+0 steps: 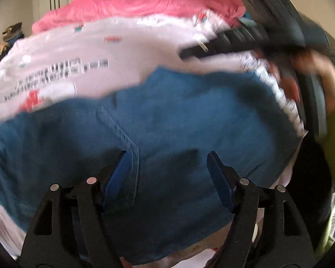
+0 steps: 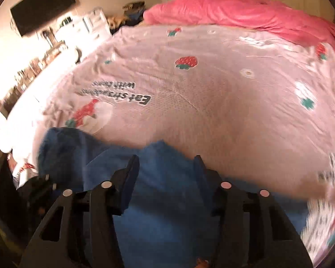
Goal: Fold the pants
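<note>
Two sets of tongs are seen above blue pants (image 1: 167,116) spread on a bed. The left tongs (image 1: 167,156) are held wide apart over the fabric, with a stitched seam running beside the finger at 9 o'clock; nothing is pinched between them. The right tongs (image 2: 166,159) are likewise spread, positioned over the pants' far edge, gripping nothing; contact with the cloth cannot be told through the blur. A pink strawberry-print bedsheet (image 2: 212,84) is seen beyond the pants toward 12 o'clock, and a bright pink quilt (image 2: 245,13) is bunched at its far end.
</note>
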A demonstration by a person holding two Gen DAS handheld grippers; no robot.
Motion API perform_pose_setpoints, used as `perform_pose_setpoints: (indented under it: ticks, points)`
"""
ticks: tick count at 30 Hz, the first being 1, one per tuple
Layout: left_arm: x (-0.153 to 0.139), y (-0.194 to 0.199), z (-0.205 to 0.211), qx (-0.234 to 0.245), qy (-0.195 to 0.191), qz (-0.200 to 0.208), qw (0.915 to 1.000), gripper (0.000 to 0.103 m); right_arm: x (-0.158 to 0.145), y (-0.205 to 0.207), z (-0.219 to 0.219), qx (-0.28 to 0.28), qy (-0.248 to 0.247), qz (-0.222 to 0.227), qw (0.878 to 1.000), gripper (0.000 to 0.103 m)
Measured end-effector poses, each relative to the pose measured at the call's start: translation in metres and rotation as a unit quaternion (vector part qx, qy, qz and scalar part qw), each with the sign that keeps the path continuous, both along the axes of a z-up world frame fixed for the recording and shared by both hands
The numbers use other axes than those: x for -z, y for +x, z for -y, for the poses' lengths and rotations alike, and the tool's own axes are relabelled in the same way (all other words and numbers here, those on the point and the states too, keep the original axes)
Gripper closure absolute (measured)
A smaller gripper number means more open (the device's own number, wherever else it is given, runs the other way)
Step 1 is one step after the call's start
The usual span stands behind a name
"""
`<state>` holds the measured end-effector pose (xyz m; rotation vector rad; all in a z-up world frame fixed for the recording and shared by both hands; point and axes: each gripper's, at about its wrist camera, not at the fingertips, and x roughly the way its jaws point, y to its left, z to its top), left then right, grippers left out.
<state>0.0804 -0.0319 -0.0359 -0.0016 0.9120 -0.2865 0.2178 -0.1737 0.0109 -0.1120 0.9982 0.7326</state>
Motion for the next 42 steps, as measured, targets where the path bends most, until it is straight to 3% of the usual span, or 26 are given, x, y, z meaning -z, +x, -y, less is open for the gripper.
perform_pose_setpoints:
  ticks: [3,8,10,11,13,14,19,21,25,27,29,30,31,34,37,39,42]
  points:
    - [0.009,-0.007,0.007,0.010,0.033,0.018,0.9992,0.039,0.016,0.021,-0.018,-0.015,-0.026,-0.020,0.999,0.059]
    - [0.012,-0.007,0.008,0.015,0.027,0.026,0.9992,0.032,0.037,0.038,-0.046,-0.056,-0.047,-0.039,0.997,0.059]
    - [0.011,-0.007,0.007,0.015,0.026,0.027,0.9992,0.031,0.045,0.035,-0.056,-0.085,-0.062,-0.039,0.994,0.075]
    - [0.011,-0.006,0.006,0.015,0.021,0.026,0.9993,0.031,0.048,0.030,-0.057,-0.093,-0.067,-0.034,0.993,0.077]
    - [0.011,-0.006,0.003,0.015,0.011,0.026,0.9995,0.031,0.046,0.020,-0.056,-0.096,-0.068,-0.016,0.993,0.094]
    - [0.011,-0.006,0.002,0.015,0.009,0.026,0.9995,0.031,0.041,0.013,-0.053,-0.090,-0.068,0.000,0.994,0.097]
    - [0.012,-0.007,0.003,0.016,0.010,0.028,0.9994,0.029,0.014,0.006,-0.045,-0.056,-0.050,0.073,0.994,0.098]
    - [0.012,-0.007,0.004,0.016,0.013,0.029,0.9994,0.029,0.018,0.018,-0.047,-0.040,-0.049,0.057,0.996,0.098]
    - [0.013,-0.009,0.005,0.017,0.016,0.030,0.9993,0.029,0.050,0.027,-0.066,-0.043,-0.096,0.040,0.994,0.098]
    - [0.014,-0.008,0.006,0.018,0.019,0.031,0.9992,0.028,0.052,0.029,-0.063,-0.032,-0.080,0.039,0.996,0.095]
    - [0.014,-0.010,0.007,0.019,0.020,0.033,0.9991,0.028,0.040,0.030,-0.046,-0.014,-0.038,0.023,0.999,0.088]
    - [0.013,-0.010,0.007,0.019,0.020,0.033,0.9990,0.028,0.033,0.028,-0.036,-0.002,-0.019,0.022,1.000,0.076]
    - [0.012,-0.011,0.006,0.019,0.017,0.032,0.9991,0.028,0.019,0.024,-0.014,0.014,0.014,0.022,1.000,0.074]
    - [-0.007,-0.015,0.001,0.024,-0.023,0.031,0.9990,0.028,-0.010,0.012,0.045,0.064,0.051,0.042,0.996,0.074]
    - [-0.039,-0.015,-0.001,0.030,-0.049,0.063,0.9964,0.028,-0.032,0.002,0.121,0.134,0.083,0.051,0.986,0.074]
    - [-0.053,-0.002,0.001,0.036,-0.065,0.068,0.9949,0.028,-0.035,0.000,0.159,0.170,0.068,0.054,0.982,0.072]
    - [-0.058,0.035,0.012,0.038,-0.054,0.059,0.9960,0.028,-0.023,0.004,0.203,0.204,0.055,0.029,0.977,0.072]
